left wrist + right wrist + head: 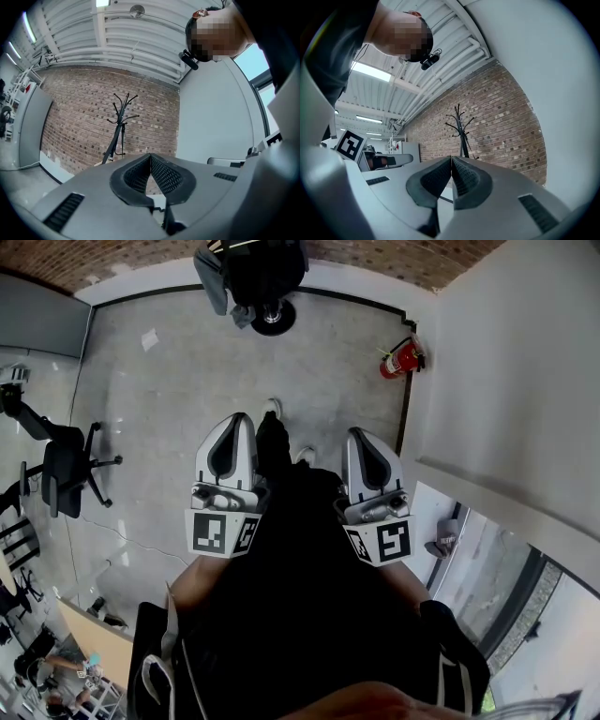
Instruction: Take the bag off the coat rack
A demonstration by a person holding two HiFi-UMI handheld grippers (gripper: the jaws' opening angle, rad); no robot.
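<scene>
The black coat rack [273,317] stands at the far end of the floor by the brick wall. Seen from above, a dark bag [267,268] and a grey cloth [214,279] hang on it. In the left gripper view the coat rack [121,123] is small and distant, with a dark strap [123,139] hanging down its pole. The right gripper view also shows the coat rack [461,131] far off. My left gripper [241,420] and right gripper [362,435] are held side by side over my legs, well short of the rack. Both are shut with nothing between the pads.
A red fire extinguisher [401,357] sits at the foot of the white wall [506,381] on the right. A black office chair [66,465] stands at the left. A grey cabinet [29,126] flanks the brick wall [84,117]. Concrete floor [187,381] stretches toward the rack.
</scene>
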